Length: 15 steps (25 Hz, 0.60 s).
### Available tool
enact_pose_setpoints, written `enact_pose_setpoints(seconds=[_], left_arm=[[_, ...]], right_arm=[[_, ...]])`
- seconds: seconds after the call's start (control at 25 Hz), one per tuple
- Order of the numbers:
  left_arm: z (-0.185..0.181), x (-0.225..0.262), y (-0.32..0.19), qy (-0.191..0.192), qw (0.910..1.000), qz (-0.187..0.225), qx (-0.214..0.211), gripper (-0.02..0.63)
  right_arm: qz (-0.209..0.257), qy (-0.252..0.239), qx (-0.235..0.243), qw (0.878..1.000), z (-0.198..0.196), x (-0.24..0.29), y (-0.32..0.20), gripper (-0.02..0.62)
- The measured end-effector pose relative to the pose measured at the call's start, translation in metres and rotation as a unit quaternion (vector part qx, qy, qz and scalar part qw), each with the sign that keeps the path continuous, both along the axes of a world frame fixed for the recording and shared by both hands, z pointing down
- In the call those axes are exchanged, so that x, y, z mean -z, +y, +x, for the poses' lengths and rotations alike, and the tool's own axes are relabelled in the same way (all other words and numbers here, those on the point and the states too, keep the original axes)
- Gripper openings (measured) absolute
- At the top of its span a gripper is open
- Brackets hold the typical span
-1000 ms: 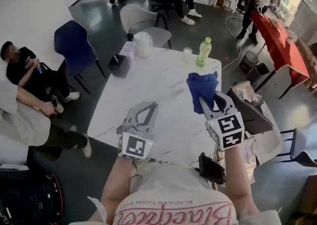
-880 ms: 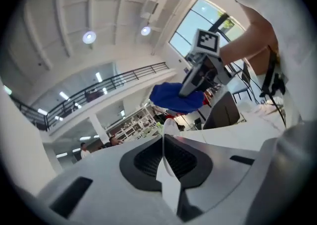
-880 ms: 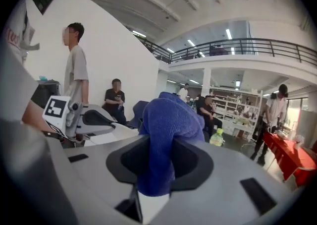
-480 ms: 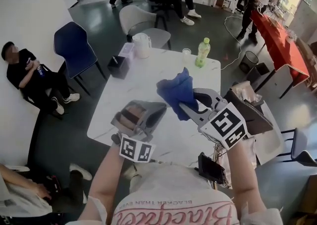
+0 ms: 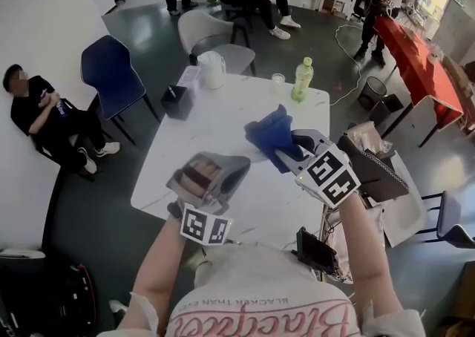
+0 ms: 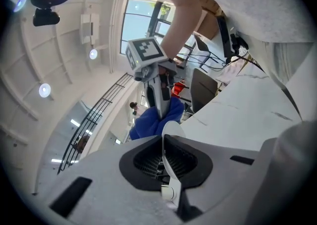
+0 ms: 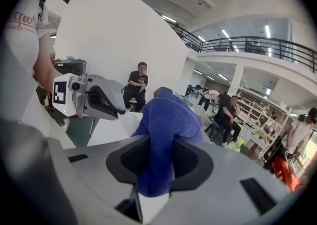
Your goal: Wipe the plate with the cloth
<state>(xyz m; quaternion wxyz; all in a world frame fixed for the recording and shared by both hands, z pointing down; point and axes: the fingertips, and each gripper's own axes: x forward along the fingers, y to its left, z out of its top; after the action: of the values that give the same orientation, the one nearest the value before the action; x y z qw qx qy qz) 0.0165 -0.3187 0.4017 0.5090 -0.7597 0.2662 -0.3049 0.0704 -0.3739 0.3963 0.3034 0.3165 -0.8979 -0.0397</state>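
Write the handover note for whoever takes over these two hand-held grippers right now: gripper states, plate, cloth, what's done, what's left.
Left hand-held gripper: shut on the white plate, clamped at its rim and held above the marble table.
Right hand-held gripper: shut on the blue cloth, which is bunched and sticks out past the jaws.
The cloth sits just beyond the plate's far rim; whether they touch cannot be told.
Done: plate and cloth are both picked up and held close together.
Left: rub the cloth over the plate; no wiping can be confirmed yet.
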Motion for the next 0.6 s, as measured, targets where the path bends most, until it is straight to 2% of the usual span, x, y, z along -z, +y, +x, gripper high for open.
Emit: enact_pose_setpoints(seconds=[0.28, 0.44, 0.6], left_arm=[[0.0, 0.005, 0.001, 0.009, 1.0, 0.002, 0.001, 0.015], [-0.002, 0.0, 0.001, 0.003, 1.0, -0.003, -0.002, 0.015], [-0.006, -0.005, 0.002, -0.001, 1.0, -0.005, -0.004, 0.015]], right_arm=[[-0.023, 0.047, -0.065, 0.997, 0.027, -0.045, -0.036, 0.104], [-0.035, 0.034, -0.078, 0.996, 0.033, -0.05, -0.042, 0.103], [-0.029, 0.008, -0.068, 0.997, 0.032, -0.026, -0.03, 0.104]])
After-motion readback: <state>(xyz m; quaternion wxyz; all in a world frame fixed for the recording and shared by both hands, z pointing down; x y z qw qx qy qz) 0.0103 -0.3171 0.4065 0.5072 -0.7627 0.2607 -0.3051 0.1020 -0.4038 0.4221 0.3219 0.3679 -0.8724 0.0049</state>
